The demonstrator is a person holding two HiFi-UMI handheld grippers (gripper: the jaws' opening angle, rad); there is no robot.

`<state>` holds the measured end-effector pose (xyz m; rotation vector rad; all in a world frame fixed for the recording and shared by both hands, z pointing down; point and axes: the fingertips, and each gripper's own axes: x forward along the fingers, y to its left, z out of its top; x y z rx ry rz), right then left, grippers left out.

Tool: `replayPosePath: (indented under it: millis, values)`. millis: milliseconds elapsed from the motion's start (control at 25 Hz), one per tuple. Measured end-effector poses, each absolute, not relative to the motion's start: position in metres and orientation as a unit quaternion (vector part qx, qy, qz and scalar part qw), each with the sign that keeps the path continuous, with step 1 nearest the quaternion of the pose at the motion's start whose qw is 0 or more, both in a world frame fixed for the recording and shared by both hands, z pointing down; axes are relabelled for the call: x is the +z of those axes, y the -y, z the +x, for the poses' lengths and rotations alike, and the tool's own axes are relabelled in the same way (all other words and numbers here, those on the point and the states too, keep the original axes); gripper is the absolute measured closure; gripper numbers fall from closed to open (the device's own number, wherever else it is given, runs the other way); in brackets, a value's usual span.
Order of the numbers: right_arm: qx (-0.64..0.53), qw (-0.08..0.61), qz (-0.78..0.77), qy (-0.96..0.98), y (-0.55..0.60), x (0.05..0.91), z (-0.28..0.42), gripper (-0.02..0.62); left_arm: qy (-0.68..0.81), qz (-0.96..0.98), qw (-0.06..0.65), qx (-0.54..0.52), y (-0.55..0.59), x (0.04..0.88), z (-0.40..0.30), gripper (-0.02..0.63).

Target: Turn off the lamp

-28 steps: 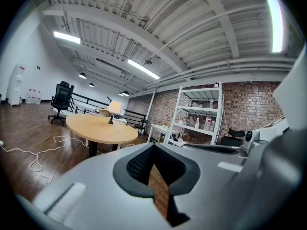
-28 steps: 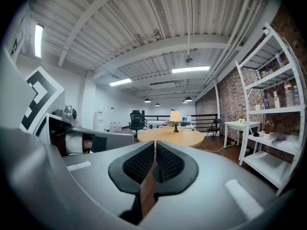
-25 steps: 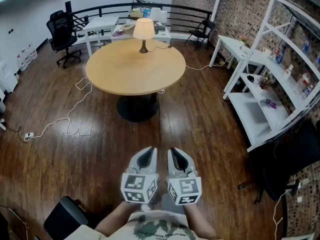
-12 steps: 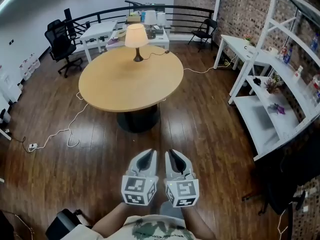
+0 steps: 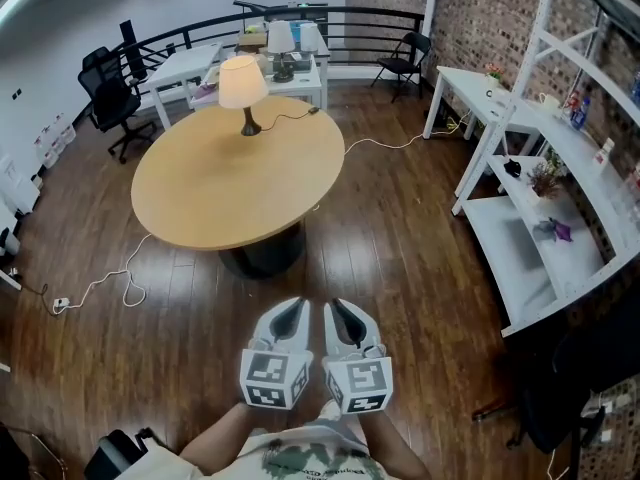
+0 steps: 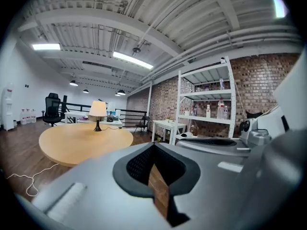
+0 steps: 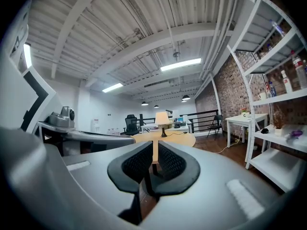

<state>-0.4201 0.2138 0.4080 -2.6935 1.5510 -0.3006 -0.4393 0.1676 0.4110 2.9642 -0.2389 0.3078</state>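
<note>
The lit lamp (image 5: 243,86) is being carried by the round tabletop (image 5: 230,188), near its far edge. Well apart, over the floor (image 5: 400,238), the left gripper (image 5: 290,313) is being held with jaws touching, and the right gripper (image 5: 341,311) with jaws slightly parted, both empty. The labels on the shelf bottles (image 5: 581,110) are being shown too small to read.

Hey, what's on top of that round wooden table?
The round table holds only a lamp near its far edge, with its cord running off the rim. The shade covers whatever sits under it.
</note>
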Motion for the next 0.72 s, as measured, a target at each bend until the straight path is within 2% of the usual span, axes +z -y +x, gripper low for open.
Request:
replayPosePath:
  millis: [320, 720]
  values:
    - [-0.078, 0.002, -0.868, -0.491, -0.232, 0.401, -0.351, 0.572, 0.087, 0.989, 0.07, 0.096, -0.176, 0.404, -0.383, 0.611]
    - [-0.078, -0.021, -0.869, -0.488, -0.201, 0.413, -0.289, 0.572, 0.082, 0.988, 0.094, 0.088, -0.137, 0.418, -0.316, 0.611]
